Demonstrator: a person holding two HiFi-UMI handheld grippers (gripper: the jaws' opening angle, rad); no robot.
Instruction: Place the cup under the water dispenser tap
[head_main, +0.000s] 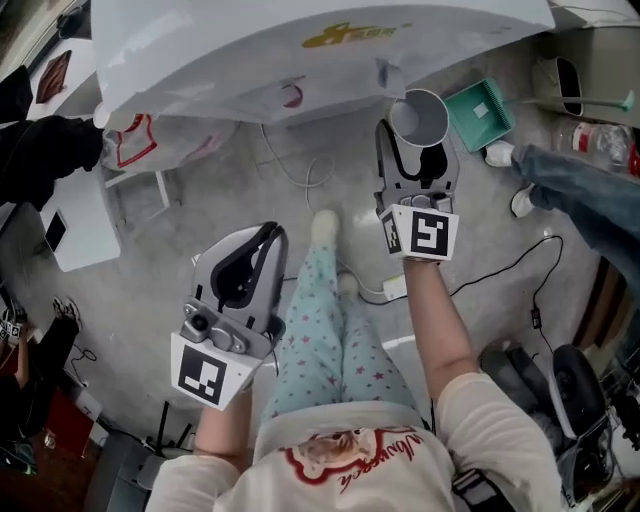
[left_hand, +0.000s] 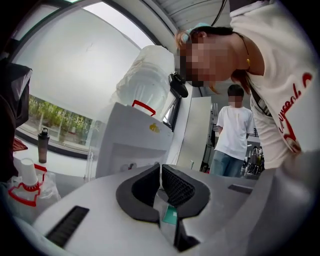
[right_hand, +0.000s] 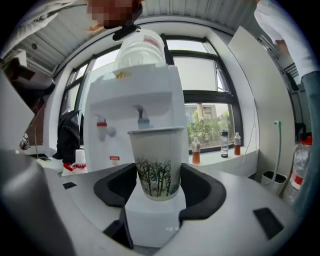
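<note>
My right gripper (right_hand: 159, 182) is shut on a paper cup (right_hand: 158, 162) printed with green bamboo, held upright. In the head view the cup (head_main: 418, 117) sits at the tip of the right gripper (head_main: 414, 150), just in front of the white water dispenser (head_main: 300, 45). The dispenser (right_hand: 134, 120) fills the middle of the right gripper view, with a red tap (right_hand: 102, 129) on the left and a blue tap (right_hand: 142, 119) directly behind the cup's rim. My left gripper (head_main: 250, 262) hangs lower and to the left; its jaws (left_hand: 161, 184) are shut with nothing between them.
A green dustpan (head_main: 480, 112) lies on the floor to the right of the dispenser. Another person's leg (head_main: 575, 195) stands at the right. A white cable (head_main: 295, 165) runs across the concrete floor. Bottles (right_hand: 196, 151) stand on the windowsill. A red-and-white bag (head_main: 135, 140) sits at the left.
</note>
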